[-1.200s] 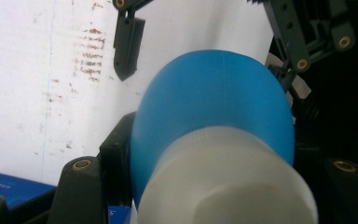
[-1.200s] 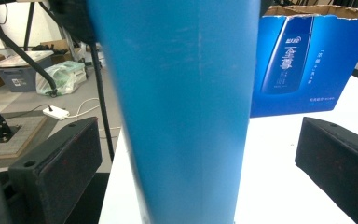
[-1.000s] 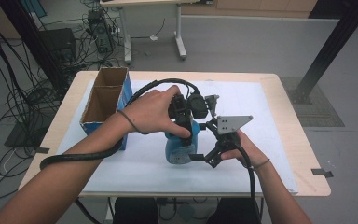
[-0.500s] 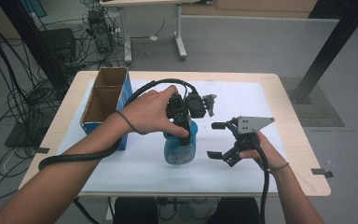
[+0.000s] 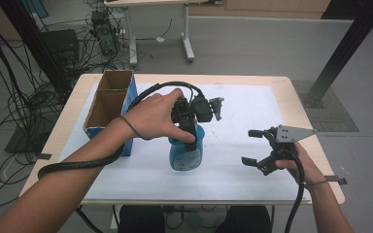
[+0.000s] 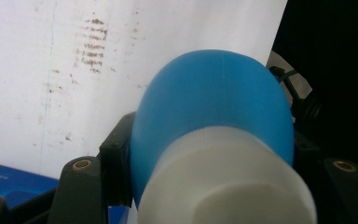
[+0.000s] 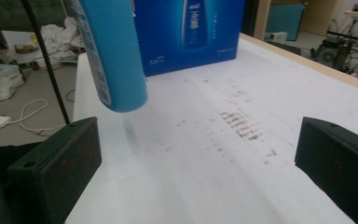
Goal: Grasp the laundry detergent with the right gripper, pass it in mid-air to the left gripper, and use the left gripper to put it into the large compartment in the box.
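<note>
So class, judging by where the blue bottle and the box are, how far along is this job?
Done: the left tongs have gripped the blue bottle near its white cap and hold it clear of the table. In hand: carrying it. Left: probably placing it in the open box; the right tongs hang open, apart.

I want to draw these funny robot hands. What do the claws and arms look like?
Both claws are black, with two chunky flat jaws fixed by small brass-coloured screws. The right claw carries a grey three-cornered plate on top. A thick black cable trails from each; the left claw has one looping over the hand and along the arm. The forearms are bare, without sleeves, and each wrist wears a thin dark band.
</note>
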Available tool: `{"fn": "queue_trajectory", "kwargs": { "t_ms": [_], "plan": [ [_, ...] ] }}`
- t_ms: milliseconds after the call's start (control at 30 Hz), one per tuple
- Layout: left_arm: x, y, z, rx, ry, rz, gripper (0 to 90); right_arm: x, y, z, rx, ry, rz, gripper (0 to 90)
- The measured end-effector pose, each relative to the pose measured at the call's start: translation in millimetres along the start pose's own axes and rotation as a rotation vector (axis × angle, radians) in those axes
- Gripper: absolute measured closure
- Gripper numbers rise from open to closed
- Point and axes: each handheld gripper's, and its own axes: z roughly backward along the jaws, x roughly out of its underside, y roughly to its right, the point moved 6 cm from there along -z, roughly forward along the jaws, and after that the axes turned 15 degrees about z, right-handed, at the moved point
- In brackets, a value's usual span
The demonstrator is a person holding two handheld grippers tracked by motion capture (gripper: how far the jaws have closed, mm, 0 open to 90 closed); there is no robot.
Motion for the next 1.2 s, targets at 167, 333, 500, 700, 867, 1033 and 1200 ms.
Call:
{"fn": "queue_trajectory", "kwargs": {
  "t_ms": [167,333,500,700,867,1033,1200],
  "plan": [
    [-1.5,0.8,-0.1,-0.004,-0.005,0.004,37.4,9.6,-1.6,13.1,0.038,-0.002,-0.022,0.3],
    [-1.7,0.0,-1.1,-0.006,-0.009,0.016,37.4,13.6,-2.8,18.0,0.056,-0.009,-0.031,0.3],
    [-0.6,-1.4,-1.3,0.004,0.001,0.036,37.3,16.5,-2.9,20.3,0.069,-0.007,-0.038,0.3],
    [-0.8,0.1,-1.5,-0.006,0.012,0.056,37.3,19.0,-1.9,24.1,0.091,0.001,-0.041,0.3],
    [-1.5,-1.5,-3.7,-0.001,0.018,0.093,37.4,21.5,-2.3,24.6,0.101,0.002,-0.048,0.4],
    [-4.3,-3.8,-4.0,-0.015,0.017,0.171,37.4,22.7,-1.4,25.7,0.104,0.017,-0.049,0.3],
    [-6.3,-9.1,-3.9,-0.033,0.020,0.260,37.4,26.6,0.3,23.9,0.110,0.023,-0.060,0.3]
  ]
}}
